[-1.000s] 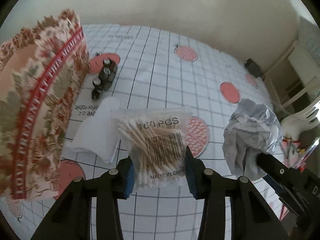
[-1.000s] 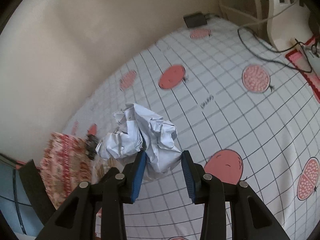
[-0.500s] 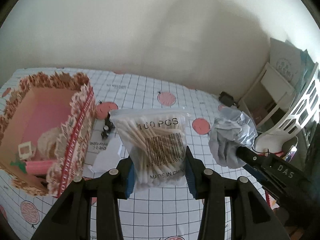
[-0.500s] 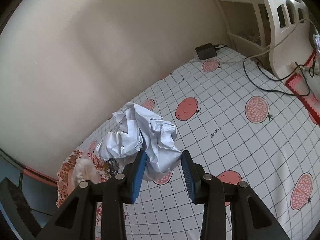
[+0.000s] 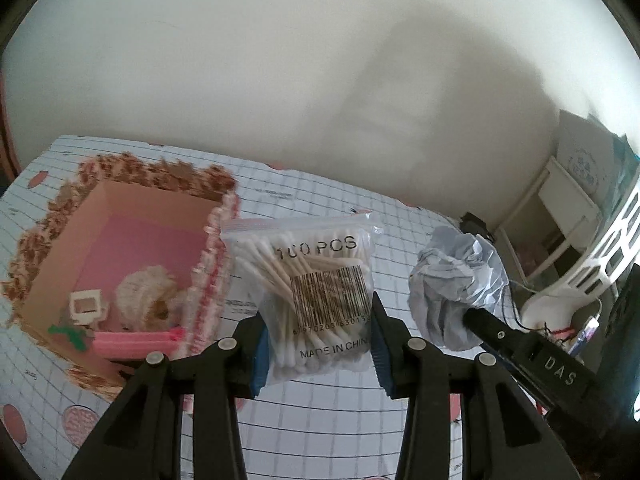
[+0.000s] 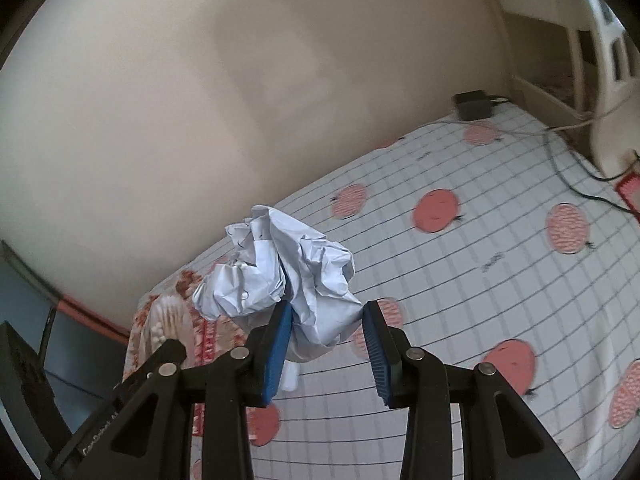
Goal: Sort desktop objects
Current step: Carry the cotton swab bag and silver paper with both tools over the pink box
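— What have you got in hand right now?

— My left gripper (image 5: 318,344) is closed on a clear bag of cotton swabs (image 5: 316,292), pads pressing its lower sides, and the bag hangs in the air just beside the floral box (image 5: 218,280). My right gripper (image 6: 326,344) is clamped on a crumpled ball of paper (image 6: 296,280), lifted well off the counter (image 6: 480,300).

— So what's the step?

— I reckon the swabs go into the box. It's open at the top, with a pink clip, a small white frame and something knitted already lying at the near end. I'd carry the bag over the rim, aim for the bare pink floor at the far end, lower it, and only then let go. The bag is soft and slippery, so I'd keep the squeeze even until it rests.

— And the paper?

— Looks like rubbish to me. I see no bin from here, so I'd hold it clear of the left side until I find one.

— The room?

— A gridded cloth with red fruit prints covers the counter. A plain pale wall stands behind it, with a black adapter (image 6: 474,105) and cables at the far corner and white shelving to the right.
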`<state>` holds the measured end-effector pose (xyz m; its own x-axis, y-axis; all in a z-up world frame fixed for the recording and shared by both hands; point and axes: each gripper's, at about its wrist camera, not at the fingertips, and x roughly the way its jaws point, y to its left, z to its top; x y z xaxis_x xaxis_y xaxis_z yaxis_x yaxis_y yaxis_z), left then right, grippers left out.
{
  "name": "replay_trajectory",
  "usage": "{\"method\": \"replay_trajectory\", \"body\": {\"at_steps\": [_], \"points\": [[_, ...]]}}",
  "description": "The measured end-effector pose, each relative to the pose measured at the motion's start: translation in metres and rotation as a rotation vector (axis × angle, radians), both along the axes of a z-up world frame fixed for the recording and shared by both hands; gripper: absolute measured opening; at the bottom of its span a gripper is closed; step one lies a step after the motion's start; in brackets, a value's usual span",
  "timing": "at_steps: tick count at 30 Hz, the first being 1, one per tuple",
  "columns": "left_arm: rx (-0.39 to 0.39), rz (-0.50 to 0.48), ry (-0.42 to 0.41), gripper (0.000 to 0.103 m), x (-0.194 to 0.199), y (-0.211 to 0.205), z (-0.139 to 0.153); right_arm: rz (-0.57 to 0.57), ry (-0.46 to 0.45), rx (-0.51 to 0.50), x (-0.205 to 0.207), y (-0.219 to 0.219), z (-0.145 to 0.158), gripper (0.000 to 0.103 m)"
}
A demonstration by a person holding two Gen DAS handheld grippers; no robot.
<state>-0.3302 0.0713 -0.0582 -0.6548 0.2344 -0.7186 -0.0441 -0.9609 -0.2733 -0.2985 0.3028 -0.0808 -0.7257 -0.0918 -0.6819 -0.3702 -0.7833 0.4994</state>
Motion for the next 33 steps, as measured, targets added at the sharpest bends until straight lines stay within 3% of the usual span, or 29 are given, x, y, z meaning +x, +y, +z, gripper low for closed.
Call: {"method": "replay_trajectory", "body": {"at_steps": [6, 18, 33], "points": [[0.001, 0.093, -0.021, 0.044, -0.002, -0.040, -0.001, 0.065, 0.021, 0.010, -0.011, -0.033, -0.002, 0.039], [0.056, 0.373, -0.074, 0.044, 0.004, -0.127, -0.008, 0.191, 0.042, 0.003, -0.027, -0.088, -0.006, 0.039], [0.100, 0.569, -0.080, 0.044, 0.019, -0.182, -0.007, 0.314, 0.076, -0.019, -0.039, -0.143, -0.008, 0.039]]}}
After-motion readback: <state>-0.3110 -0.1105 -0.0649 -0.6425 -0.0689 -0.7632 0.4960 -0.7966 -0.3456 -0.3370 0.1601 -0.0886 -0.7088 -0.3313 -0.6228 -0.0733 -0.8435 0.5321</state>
